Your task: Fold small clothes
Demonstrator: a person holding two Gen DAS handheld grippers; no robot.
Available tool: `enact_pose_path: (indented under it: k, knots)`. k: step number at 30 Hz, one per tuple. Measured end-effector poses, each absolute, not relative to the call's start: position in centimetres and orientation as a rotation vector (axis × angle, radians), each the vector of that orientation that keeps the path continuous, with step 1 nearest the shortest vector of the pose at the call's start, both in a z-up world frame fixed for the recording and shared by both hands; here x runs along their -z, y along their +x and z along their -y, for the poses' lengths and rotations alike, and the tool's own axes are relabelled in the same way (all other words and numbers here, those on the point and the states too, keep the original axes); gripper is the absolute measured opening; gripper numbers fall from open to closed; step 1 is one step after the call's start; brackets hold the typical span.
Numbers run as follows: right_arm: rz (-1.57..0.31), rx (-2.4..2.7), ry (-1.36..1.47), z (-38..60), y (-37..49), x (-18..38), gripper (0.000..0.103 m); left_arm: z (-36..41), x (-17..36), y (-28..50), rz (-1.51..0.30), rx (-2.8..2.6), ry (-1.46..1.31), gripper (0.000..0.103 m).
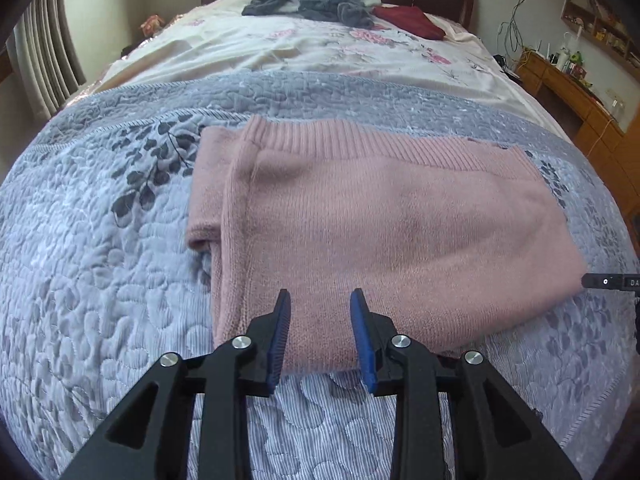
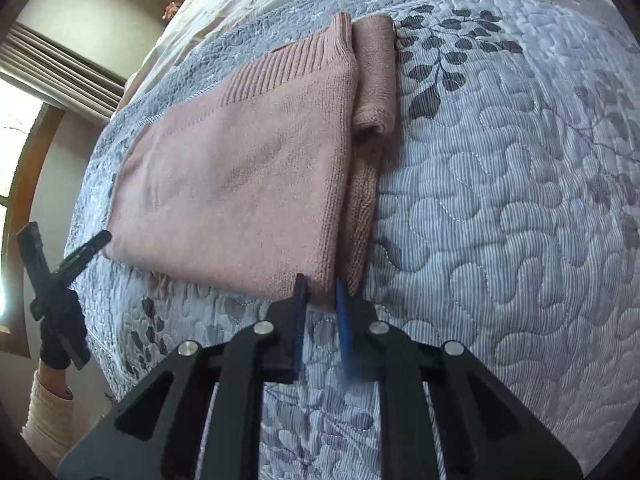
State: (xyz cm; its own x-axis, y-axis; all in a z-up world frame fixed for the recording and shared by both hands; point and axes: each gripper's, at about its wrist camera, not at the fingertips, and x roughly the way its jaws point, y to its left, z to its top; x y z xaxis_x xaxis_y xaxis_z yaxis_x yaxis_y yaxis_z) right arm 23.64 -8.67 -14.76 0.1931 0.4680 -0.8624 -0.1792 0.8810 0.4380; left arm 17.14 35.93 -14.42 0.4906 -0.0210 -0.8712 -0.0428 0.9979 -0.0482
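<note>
1. A pink sweater (image 1: 380,220) lies folded on the grey quilt (image 1: 100,280) of a bed. It lies flat so it can be folded again into a smaller pile.
2. On the left side in the left view, a sleeve (image 1: 208,184) is tucked under the top layer and sticks out a bit. It was likely tucked in to make the sides straight.
3. The left hand-held gripper (image 1: 320,320) sits over the near edge of the sweater. Its two blue fingers stand apart with pink cloth showing between them, so it is loose and grips nothing. It looks ready to pinch that edge.
4. The right hand-held gripper (image 2: 320,300) is at a near corner of the sweater. Its blue fingers are close together, and one is blurry. The corner sits right at the tips, but the pictures do not show if cloth is pinched, so that cannot be told.
5. In the right view, the other gripper shows at the far left, held by a hand in a dark glove (image 2: 60,332) with a pale sleeve.
6. The neck of the sweater is hidden inside the fold.
7. At the far end of the bed lie a grey cloth (image 1: 316,0) and a red cloth (image 1: 412,20). They are too small to name.
8. A wooden desk (image 1: 572,96) at the far right is cut off by the round edge.
</note>
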Motion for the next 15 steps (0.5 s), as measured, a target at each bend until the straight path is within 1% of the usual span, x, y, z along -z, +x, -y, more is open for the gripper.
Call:
enact_pose_path:
  k: [3, 6, 11, 15]
  knots:
    - [-1.304, -0.45, 0.23, 8.7, 23.3, 14.0, 0.008, -36.6, 15.5, 17.1, -1.105, -0.022, -0.09, 0.031]
    - [-1.333, -0.423, 0.184, 8.5, 23.2, 14.9, 0.006, -37.4, 16.6, 16.9, -1.129, -0.042, -0.11, 0.031]
    - [-1.363, -0.403, 0.207, 8.9, 22.8, 16.9, 0.006, -37.9, 17.1, 16.3, -1.122, -0.046, -0.146, 0.031]
    - [-1.363, -0.417, 0.218, 8.8, 23.1, 16.6, 0.008, -37.6, 16.8, 16.7, -1.132, -0.056, -0.132, 0.031]
